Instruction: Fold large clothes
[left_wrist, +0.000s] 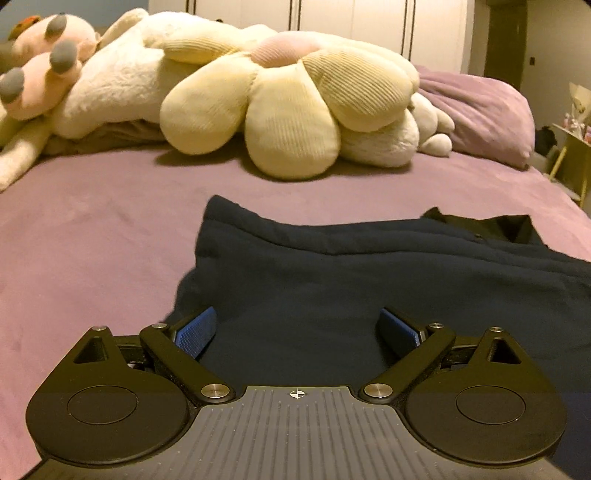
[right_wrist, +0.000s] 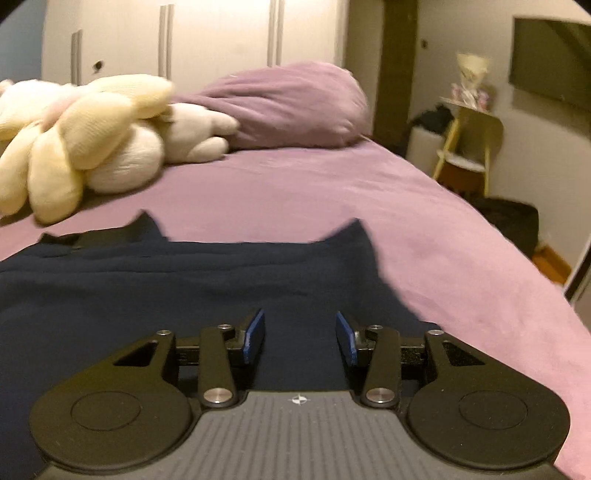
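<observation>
1. Currently, far left in the left wrist view: pink plush (left_wrist: 44, 66) with grey-tipped bits, lying against a white plush (left_wrist: 122, 92) at the head of the bed (left_wrist: 92, 229).
2. Next over: flower cushion (left_wrist: 295, 99), cream petals, pink centre, resting on the purple sheet. It also shows at the left edge of the right wrist view, blurred.
3. Purple pillow (left_wrist: 480, 110) sits right of the cushion, at the bed's far right corner.
4. Garment (left_wrist: 369, 280): dark navy, laid flat on the bed in front of both grippers, well short of the plush pile. Top edge has a raised corner at each end. A black piece (left_wrist: 491, 221) pokes out near the top edge; can't tell what it is.
5. Left gripper (left_wrist: 297, 330): jaws spread wide, blue pads (left_wrist: 195, 330) well apart, over the garment's left part. No fabric pinched between them.
6. Right gripper (right_wrist: 300, 338): jaws about half apart, pads (right_wrist: 255, 336) not touching each other, over the garment's right part near its right edge. Fabric shows through the gap below, but the pads don't press on it.
7. Far right in the right wrist view: yellow chair (right_wrist: 469, 147) beside the bed, with things on it too blurred to identify. White wardrobe (right_wrist: 207, 40) along the back wall.
</observation>
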